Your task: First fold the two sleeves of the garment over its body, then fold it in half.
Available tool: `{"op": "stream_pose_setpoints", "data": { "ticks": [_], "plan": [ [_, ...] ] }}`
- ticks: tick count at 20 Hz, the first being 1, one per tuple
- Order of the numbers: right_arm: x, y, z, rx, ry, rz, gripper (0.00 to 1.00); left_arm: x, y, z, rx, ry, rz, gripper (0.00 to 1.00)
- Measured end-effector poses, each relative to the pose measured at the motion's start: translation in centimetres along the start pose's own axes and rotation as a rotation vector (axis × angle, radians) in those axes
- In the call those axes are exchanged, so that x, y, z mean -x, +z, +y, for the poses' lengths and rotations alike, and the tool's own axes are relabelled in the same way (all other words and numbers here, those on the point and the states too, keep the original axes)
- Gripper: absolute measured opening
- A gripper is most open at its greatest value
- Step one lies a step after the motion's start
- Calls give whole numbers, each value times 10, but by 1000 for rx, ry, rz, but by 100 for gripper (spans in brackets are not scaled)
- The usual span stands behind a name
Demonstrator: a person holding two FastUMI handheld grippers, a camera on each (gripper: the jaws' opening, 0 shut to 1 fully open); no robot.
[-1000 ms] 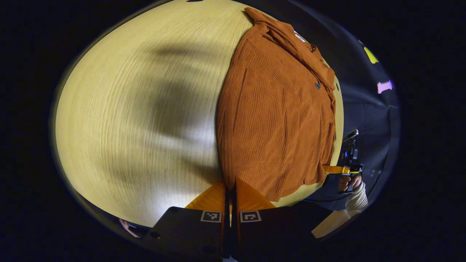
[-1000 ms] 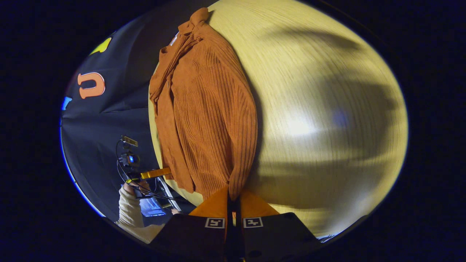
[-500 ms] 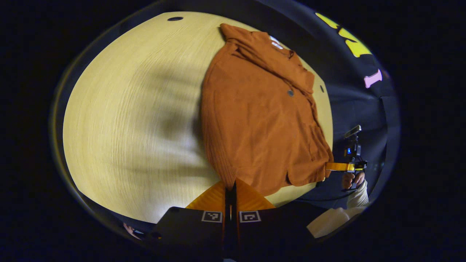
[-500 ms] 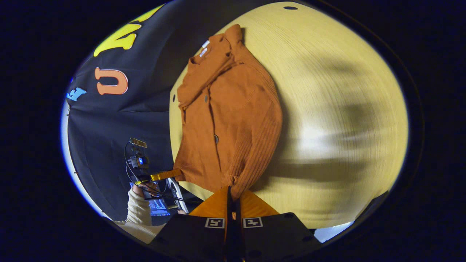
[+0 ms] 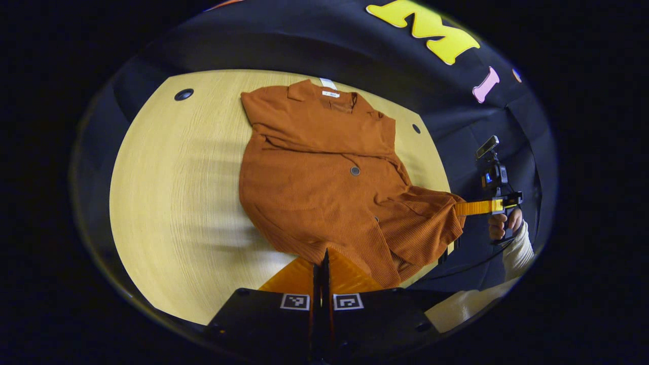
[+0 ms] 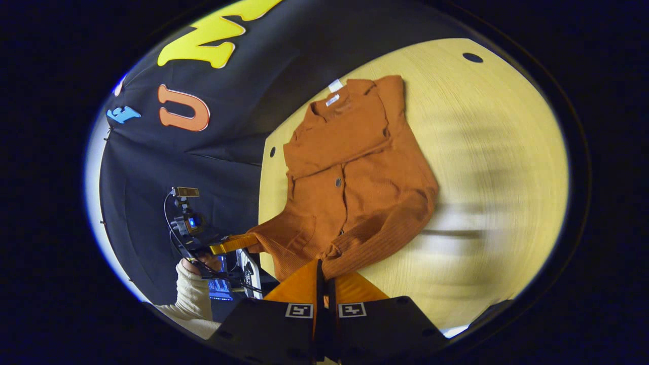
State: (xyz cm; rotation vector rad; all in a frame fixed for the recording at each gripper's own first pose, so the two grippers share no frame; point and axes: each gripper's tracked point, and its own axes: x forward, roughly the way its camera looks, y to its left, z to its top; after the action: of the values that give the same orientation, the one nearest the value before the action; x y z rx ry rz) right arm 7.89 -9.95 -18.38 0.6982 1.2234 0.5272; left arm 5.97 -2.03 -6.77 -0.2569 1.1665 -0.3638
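Half-fold step: both grippers clamped on shirt hem.

Left gripper (image 5: 320,259) & right gripper (image 6: 323,267), bottom centre, pinch hem corners; shirt (image 5: 324,172) mid-frame on table (image 5: 172,203), sleeves look folded. Next: carry hem to collar, upper frame.

In the left gripper view, the rust-orange ribbed knit garment (image 5: 329,172) is lying on the pale wooden surface (image 5: 177,192), collar toward twelve o'clock. The left gripper (image 5: 322,263) is sitting at six o'clock on the hem. The right gripper (image 5: 464,208) is sitting at three o'clock, at the other hem corner beyond the surface's edge.
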Motion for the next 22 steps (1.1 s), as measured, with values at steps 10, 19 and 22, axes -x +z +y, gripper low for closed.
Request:
{"op": "stream_pose_setpoints", "data": {
  "ticks": [10,19,22],
  "plan": [
    [-9,156,28,108,-105,-131,4,-18,169,20,-103,190,-125,3],
    [-71,289,11,72,-115,-310,4,-87,265,84,-194,391,-216,3],
    [-94,312,-18,-48,-76,-340,4,-111,280,98,-205,440,-242,2]
  ]
}}
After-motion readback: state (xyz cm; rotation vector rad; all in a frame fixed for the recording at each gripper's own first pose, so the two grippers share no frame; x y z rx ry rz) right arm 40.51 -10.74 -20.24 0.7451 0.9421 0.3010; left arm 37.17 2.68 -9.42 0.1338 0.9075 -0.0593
